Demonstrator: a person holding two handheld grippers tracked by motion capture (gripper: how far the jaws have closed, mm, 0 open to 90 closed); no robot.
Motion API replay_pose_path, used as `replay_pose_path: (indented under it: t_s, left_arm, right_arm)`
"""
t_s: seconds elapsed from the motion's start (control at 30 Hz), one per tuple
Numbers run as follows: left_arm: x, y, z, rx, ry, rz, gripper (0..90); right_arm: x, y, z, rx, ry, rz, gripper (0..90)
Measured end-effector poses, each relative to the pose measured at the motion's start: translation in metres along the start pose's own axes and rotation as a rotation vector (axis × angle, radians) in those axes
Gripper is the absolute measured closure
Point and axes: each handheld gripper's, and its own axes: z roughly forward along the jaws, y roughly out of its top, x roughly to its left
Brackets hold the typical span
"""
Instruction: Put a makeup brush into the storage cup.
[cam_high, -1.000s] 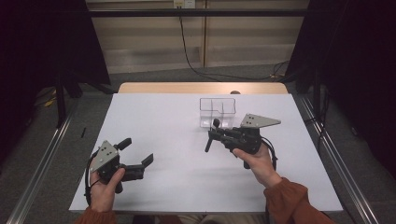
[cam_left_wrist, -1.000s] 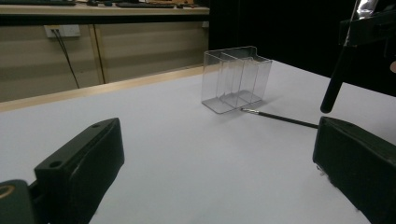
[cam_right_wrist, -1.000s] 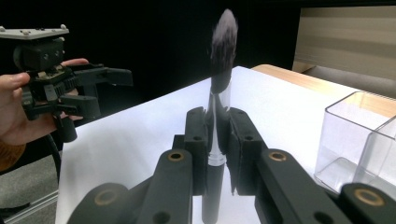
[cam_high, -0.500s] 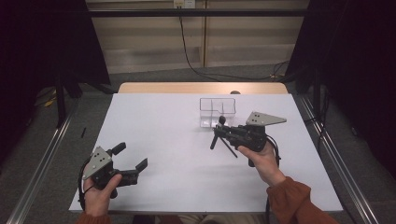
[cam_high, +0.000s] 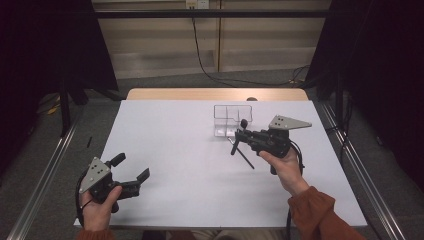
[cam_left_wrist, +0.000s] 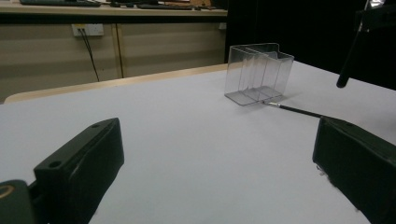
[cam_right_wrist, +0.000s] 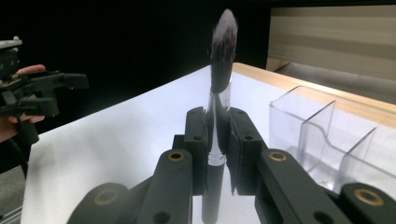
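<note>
Black bristles blur at the top of the makeup brush (cam_right_wrist: 219, 93) that my right tongs (cam_right_wrist: 217, 135) clench by its handle, just near of the clear organizer (cam_high: 231, 119) on the white counter (cam_high: 190, 150). A second thin brush (cam_high: 243, 156) lies there, partly hidden. My left tongs (cam_high: 131, 171) gape, released. No readable writing.

1. white rectangular table top (cam_high: 175, 150), with a pale wooden strip (cam_high: 200, 94) along its far edge.
2. thin black brush (cam_high: 244, 157) lying flat on the white surface, near the clear box.
3. black cable (cam_high: 200, 55) hanging down the beige back wall (cam_high: 150, 45).
</note>
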Motion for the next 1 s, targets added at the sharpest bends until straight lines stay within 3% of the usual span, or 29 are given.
replay_pose_path:
  t_s: [0.33,0.47,0.53,0.6,1.0]
  left_arm:
    - [-0.003,-0.002,0.005,0.005,-0.007,0.008,2.0]
    - [-0.001,-0.003,0.005,0.016,0.030,-0.012,2.1]
    - [0.000,-0.004,0.004,0.015,0.027,-0.030,2.0]
    - [0.000,-0.004,0.004,0.009,0.037,-0.023,2.0]
    - [0.000,-0.004,0.004,0.013,0.024,-0.005,2.0]
  right_arm:
    - [-0.019,0.013,-0.005,-0.011,-0.052,0.002,79.8]
    - [-0.025,0.017,-0.004,0.000,-0.070,-0.007,79.8]
    - [-0.027,0.020,-0.004,0.002,-0.075,-0.008,79.8]
    - [-0.030,0.022,-0.003,-0.010,-0.072,0.010,79.8]
    - [-0.045,0.046,-0.003,-0.003,-0.123,-0.017,79.8]
